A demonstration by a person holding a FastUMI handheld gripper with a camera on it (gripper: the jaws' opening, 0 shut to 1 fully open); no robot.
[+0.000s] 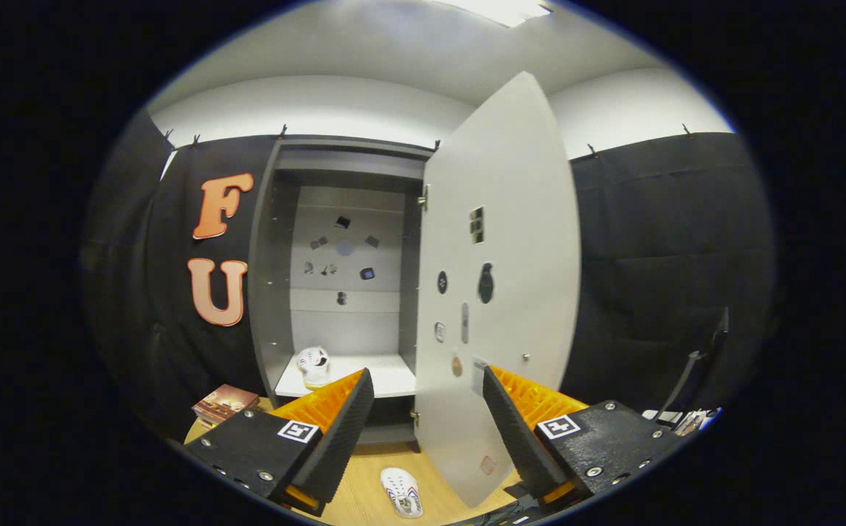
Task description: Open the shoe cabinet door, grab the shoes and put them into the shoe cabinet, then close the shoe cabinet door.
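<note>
The grey shoe cabinet [277, 256] stands ahead with its door [500, 292] swung open to the right, edge toward me. One white shoe [313, 365] sits on the cabinet's white shelf [386, 376], at its left side. A second white shoe [402, 492] lies on the wooden floor in front of the cabinet, between and below my fingers. My gripper [427, 409] is open, with nothing between its fingers; the left finger [335, 431] overlaps the shelf front and the right finger [518, 431] overlaps the door's lower part.
A brown box [224, 403] lies on the floor left of the cabinet. A dark stand with cables [693, 387] is at the right. Small stickers dot the cabinet's back wall and the door's inner face.
</note>
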